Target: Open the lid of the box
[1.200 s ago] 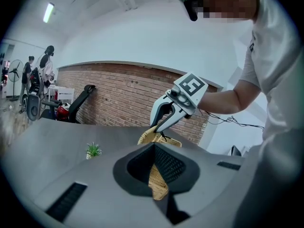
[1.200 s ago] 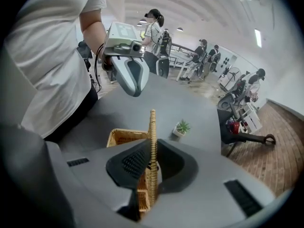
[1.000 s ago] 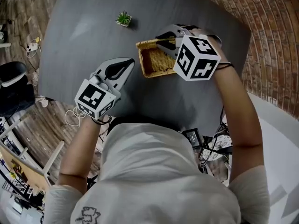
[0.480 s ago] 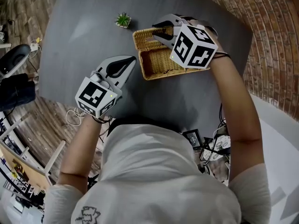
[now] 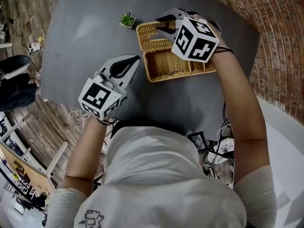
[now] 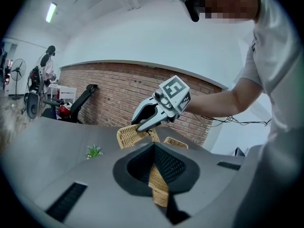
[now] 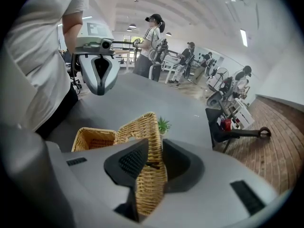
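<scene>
Wicker box [image 5: 171,75] stands on the counter [image 5: 85,32] just beside the small plant [image 5: 126,19], its lid [image 5: 147,34] raised and bare weave showing inside. Right hand-held gripper [image 5: 159,26] is opening with the lid between its jaws; left hand-held gripper [image 5: 137,58] is clamped on the box wall nearest the plant

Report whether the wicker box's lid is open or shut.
Open: the woven wicker lid stands swung up off the rectangular wicker box.

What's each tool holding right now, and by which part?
Left tool grips the box by its left end wall. Right tool is opening its jaws; the lid has its free edge between them, apparently not pinched.
</scene>
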